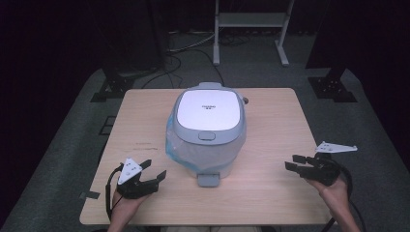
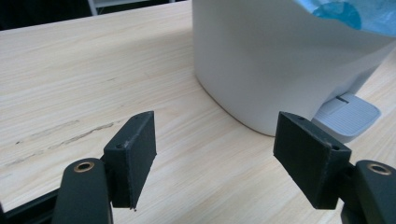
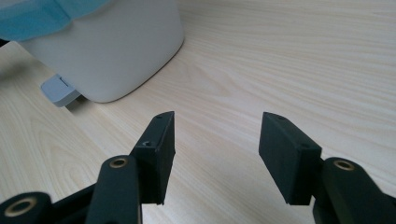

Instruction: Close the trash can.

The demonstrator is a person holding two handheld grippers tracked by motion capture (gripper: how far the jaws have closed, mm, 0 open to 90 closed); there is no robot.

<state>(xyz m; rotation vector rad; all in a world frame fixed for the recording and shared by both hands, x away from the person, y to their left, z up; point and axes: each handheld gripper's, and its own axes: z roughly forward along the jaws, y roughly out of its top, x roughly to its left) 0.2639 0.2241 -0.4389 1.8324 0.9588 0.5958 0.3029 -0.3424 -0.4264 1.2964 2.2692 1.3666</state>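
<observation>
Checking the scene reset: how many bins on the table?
1. A white pedal bin with a grey lid and blue liner stands mid-table, between the left gripper and right gripper, both open and apart from it.

White bin (image 1: 208, 145) with grey lid (image 1: 209, 112), blue liner (image 1: 180, 145), pale wood-grain table (image 1: 270, 145)

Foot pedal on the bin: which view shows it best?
The left gripper view: the grey foot pedal sits close, its ribbed top clear beside the white bin. The high view shows it small at the bin's front; the right gripper view catches just a corner, partly behind the bin.
</observation>
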